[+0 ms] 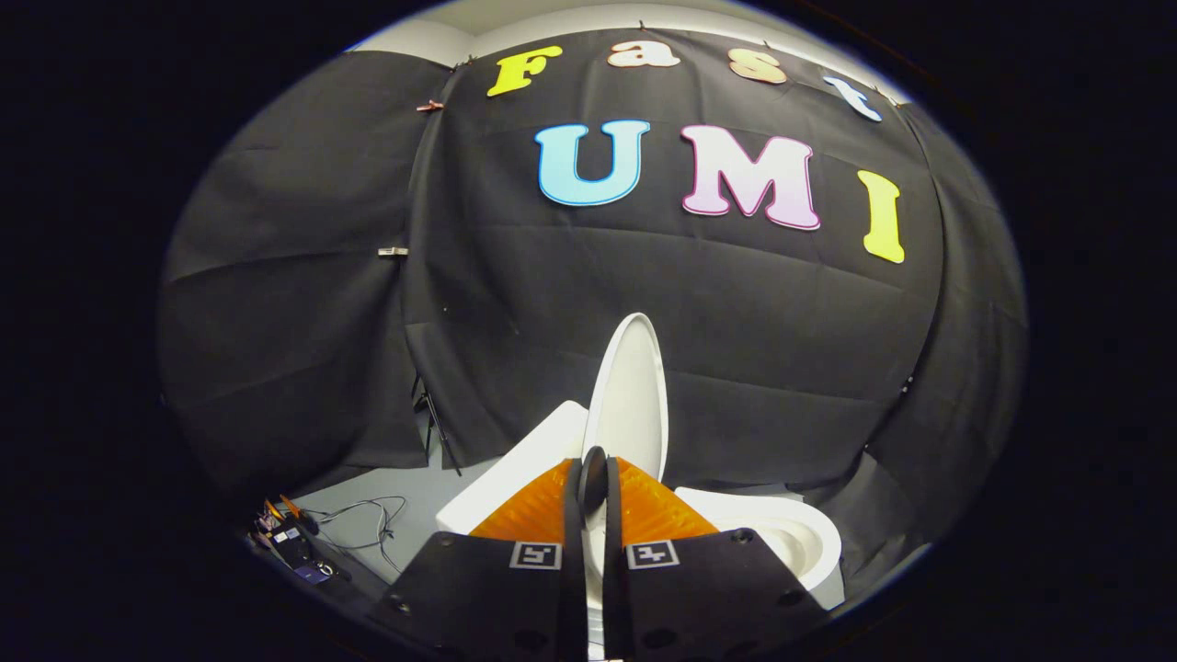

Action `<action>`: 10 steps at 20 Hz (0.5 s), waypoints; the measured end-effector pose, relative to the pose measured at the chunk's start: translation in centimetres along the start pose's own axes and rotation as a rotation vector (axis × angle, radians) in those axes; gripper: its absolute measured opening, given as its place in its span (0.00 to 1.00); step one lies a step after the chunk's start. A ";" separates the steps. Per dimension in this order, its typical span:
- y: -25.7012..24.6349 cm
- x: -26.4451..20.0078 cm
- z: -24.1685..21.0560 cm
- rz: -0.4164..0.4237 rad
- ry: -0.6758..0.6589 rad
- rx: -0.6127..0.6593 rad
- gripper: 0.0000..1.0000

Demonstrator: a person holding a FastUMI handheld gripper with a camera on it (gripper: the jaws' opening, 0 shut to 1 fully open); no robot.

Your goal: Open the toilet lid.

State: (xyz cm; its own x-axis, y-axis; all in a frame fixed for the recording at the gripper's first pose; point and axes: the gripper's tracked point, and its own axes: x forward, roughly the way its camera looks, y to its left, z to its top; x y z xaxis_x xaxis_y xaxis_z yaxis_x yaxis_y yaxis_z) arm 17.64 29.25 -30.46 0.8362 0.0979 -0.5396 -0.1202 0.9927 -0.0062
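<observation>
Gripper (pixel 593 483) fingers pressed together on the lower edge of the raised lid (pixel 633 391); bowl (pixel 791 533) open beside; cables (pixel 363 524) on floor.

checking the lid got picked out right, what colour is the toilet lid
White, seen best in the gripper view: the toilet lid stands raised just beyond the gripper.

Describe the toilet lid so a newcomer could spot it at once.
Start at the white toilet before the black cloth wall. The toilet lid rises from it, raised nearly upright, just beyond the gripper, whose fingers are nearly closed. It is the tall white oval, unlike the low bowl rim beside it.
</observation>
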 end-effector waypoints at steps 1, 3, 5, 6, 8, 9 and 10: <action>0.0 0.0 0.0 0.001 -0.001 0.000 0.11; 0.3 0.3 0.1 0.008 -0.002 0.014 0.11; 0.1 0.2 0.2 0.008 -0.004 0.027 0.11; 0.0 0.1 0.2 0.006 -0.006 0.032 0.11; -0.2 -0.1 0.5 0.014 -0.013 0.055 0.11; -0.3 -0.1 0.3 0.018 -0.010 0.070 0.17; 0.5 -0.5 0.6 0.061 -0.016 0.094 0.17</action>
State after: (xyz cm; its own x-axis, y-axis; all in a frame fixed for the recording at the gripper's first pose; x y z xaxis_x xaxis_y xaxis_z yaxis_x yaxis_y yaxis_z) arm 17.54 29.72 -29.67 0.8374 0.1588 -0.5230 -0.1210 0.9870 0.1059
